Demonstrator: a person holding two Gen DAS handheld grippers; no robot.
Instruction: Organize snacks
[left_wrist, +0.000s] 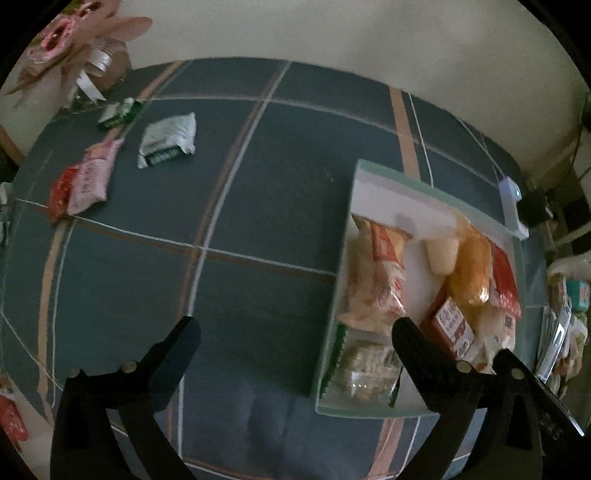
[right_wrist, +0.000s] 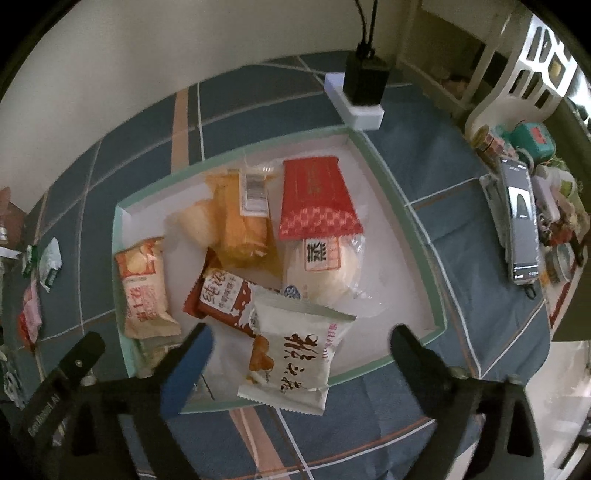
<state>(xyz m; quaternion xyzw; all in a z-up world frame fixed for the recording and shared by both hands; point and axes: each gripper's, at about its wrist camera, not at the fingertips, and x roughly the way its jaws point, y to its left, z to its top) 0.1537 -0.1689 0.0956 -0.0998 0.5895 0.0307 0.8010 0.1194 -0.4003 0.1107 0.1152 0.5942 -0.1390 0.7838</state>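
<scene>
Several wrapped snacks lie jumbled in a shallow white tray with a pale green rim, which sits on a blue plaid tablecloth. Inside it are a red-topped packet with a pale bun showing through its clear lower half, an orange clear-wrapped cake, a brown and white bar, a peach-coloured packet against the left wall, and a green-edged clear pack in the near corner. A white pouch with bold dark lettering lies tilted across the near rim, half in the tray and half over the cloth. The right gripper hangs over that pouch with its jaws spread wide, neither finger touching it. The left gripper is also wide open and empty, one finger over bare cloth and the other over the tray's near-left corner. Well away on the far left of the cloth, more snacks wait: a white packet, a small green one, and a pink packet overlapping a red one. Beyond the tray's far corner stands a white block with a black plug and cable in it. A dark phone and assorted clutter crowd the table's right edge. The wrappers look glossy and crinkled; the cloth is soft and matte.
</scene>
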